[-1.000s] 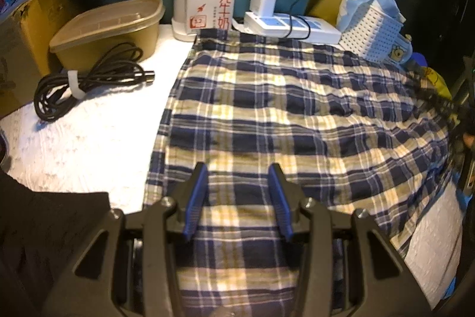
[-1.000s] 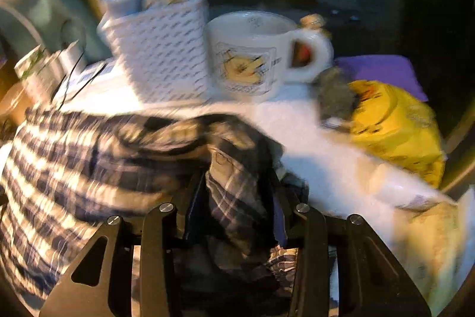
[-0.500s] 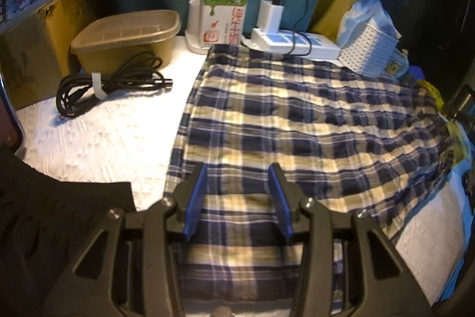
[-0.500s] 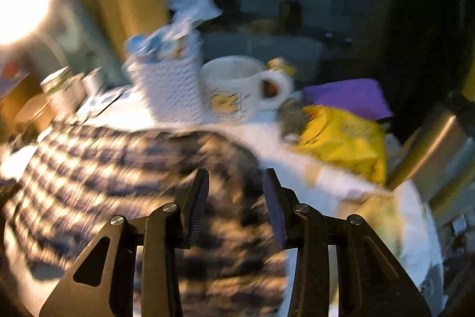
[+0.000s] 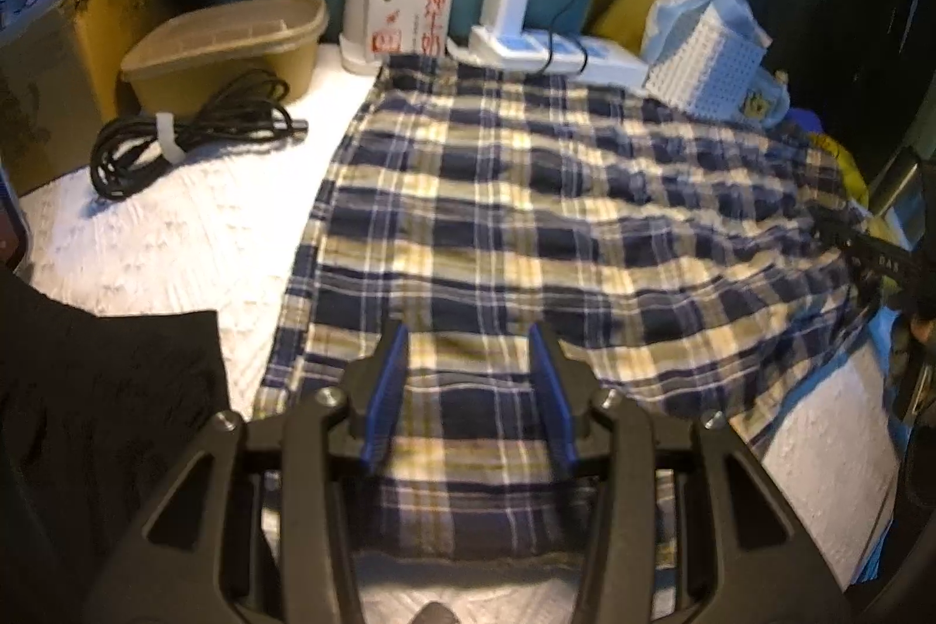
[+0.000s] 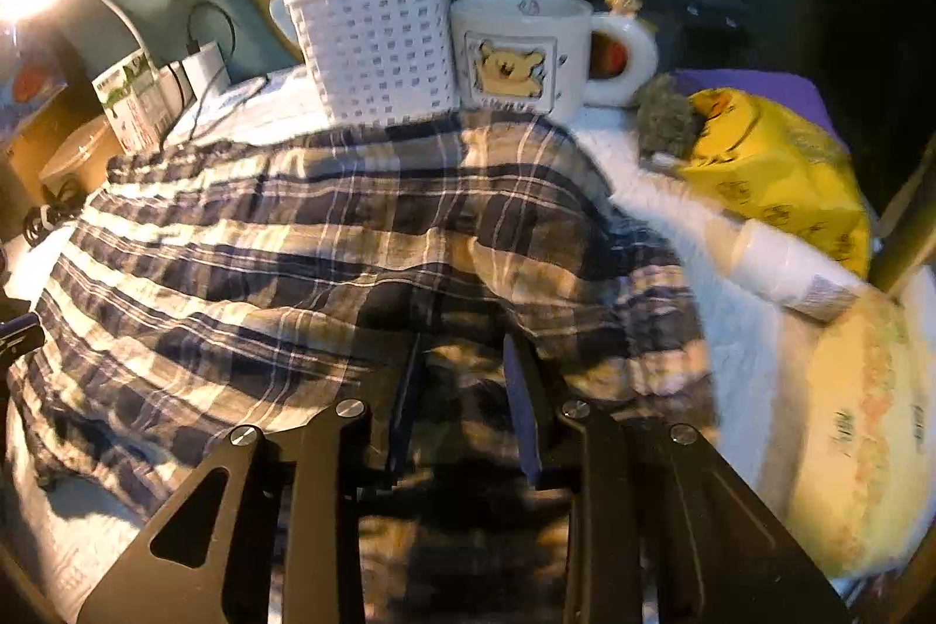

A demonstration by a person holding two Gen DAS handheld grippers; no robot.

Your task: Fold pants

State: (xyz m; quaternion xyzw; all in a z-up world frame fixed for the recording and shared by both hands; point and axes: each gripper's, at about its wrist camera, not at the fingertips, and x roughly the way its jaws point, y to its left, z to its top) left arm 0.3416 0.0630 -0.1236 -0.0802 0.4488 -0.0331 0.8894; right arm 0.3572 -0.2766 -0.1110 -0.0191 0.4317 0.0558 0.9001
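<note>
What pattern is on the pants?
The pants are plaid: navy, cream and olive-tan checks. The left wrist view shows it best.

Pants (image 5: 526,214): navy, cream and olive plaid, spread flat across white textured surface, filling centre of left wrist view from 12 to 6 o'clock. Near edge doubled over at 6 o'clock. Far end toward 3 o'clock rumpled, creased; right wrist view shows cloth (image 6: 327,261) bunched, wrinkled.

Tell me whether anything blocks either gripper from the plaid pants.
Nothing visible does. The left gripper sits open directly over the blue-and-cream plaid pants, and the right gripper has its fingers at the bunched fabric. The white lattice basket stands behind.
</note>
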